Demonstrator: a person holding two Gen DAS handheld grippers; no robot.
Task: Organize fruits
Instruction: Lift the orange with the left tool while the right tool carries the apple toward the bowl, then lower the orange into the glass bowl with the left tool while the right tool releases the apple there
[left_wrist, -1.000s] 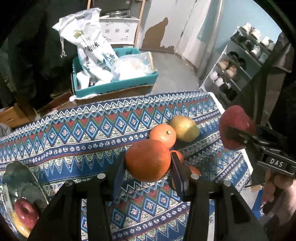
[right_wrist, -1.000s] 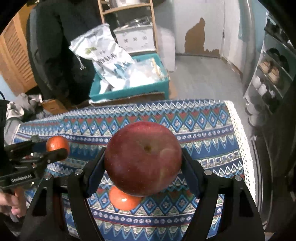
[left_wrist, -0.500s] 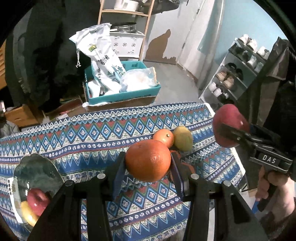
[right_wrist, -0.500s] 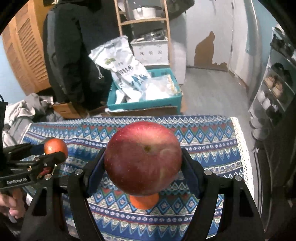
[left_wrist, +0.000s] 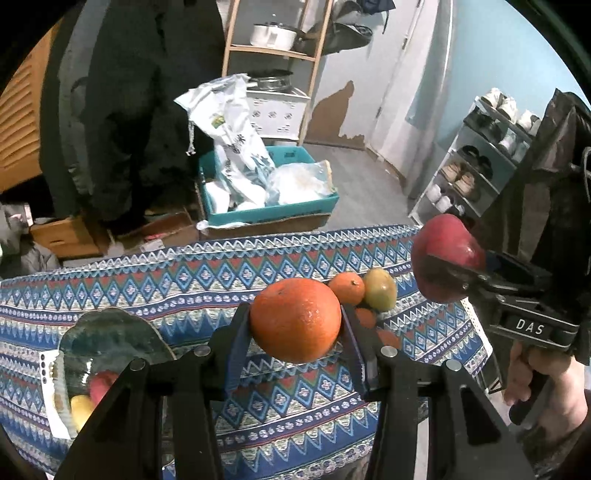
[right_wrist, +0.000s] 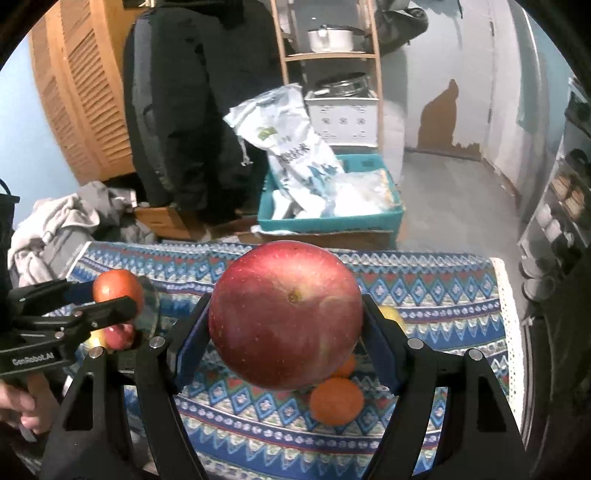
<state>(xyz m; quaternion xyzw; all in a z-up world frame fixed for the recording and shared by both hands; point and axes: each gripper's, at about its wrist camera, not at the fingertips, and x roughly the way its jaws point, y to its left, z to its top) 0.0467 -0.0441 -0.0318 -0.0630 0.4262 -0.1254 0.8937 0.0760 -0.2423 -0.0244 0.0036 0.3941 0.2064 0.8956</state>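
While my left hand-held gripper (left_wrist: 295, 325) looks ahead, it is clamped on an orange (left_wrist: 295, 320) above the tabletop (left_wrist: 184, 273), the glass bowl (left_wrist: 110, 339) low to the left holding fruit. Round skin between flat pads could squirt out if I tilt. From the right view, my right hand-held gripper (right_wrist: 286, 325) pinches an apple (right_wrist: 286, 317) over loose oranges (right_wrist: 336, 400); dropping it could send them rolling off the edge

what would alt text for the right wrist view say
The right gripper clamps a large red apple above a blue patterned tablecloth with an orange lying beneath. At left, the left gripper holds another orange near a glass bowl.
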